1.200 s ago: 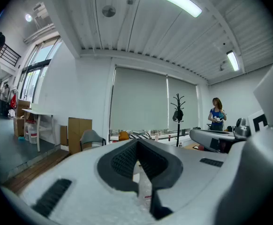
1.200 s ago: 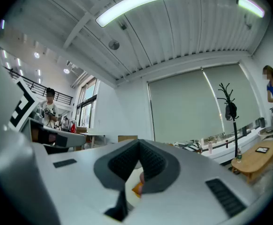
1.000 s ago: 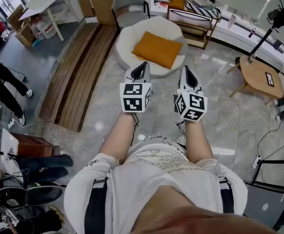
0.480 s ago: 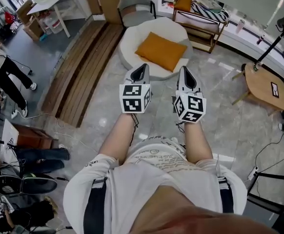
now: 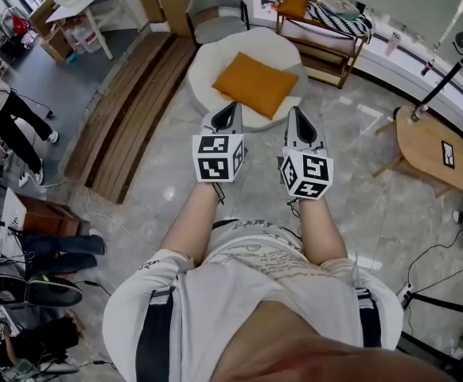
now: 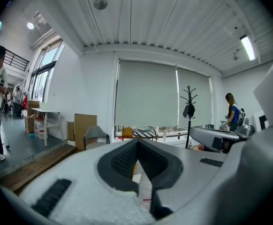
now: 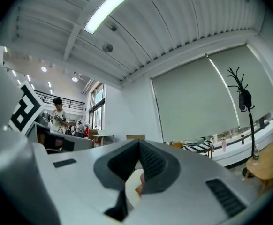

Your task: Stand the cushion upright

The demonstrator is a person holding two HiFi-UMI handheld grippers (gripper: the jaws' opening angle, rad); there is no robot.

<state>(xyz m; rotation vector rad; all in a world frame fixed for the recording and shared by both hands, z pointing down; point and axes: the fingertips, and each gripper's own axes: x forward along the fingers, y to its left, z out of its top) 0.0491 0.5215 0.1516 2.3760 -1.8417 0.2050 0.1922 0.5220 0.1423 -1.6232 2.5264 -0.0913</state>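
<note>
Near rim of pouf (image 5: 204,82) partly hidden

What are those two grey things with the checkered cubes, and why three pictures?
No robot here: a person holds a tool in each hand, the left gripper and the right gripper; the cubes are part of them. The head view comes from a camera on the person's head, looking down. The other two come from cameras riding on each gripper, looking along its fingers. Both pairs of fingers are closed and hold nothing. Ahead, an orange cushion lies flat on a round white seat.
</note>
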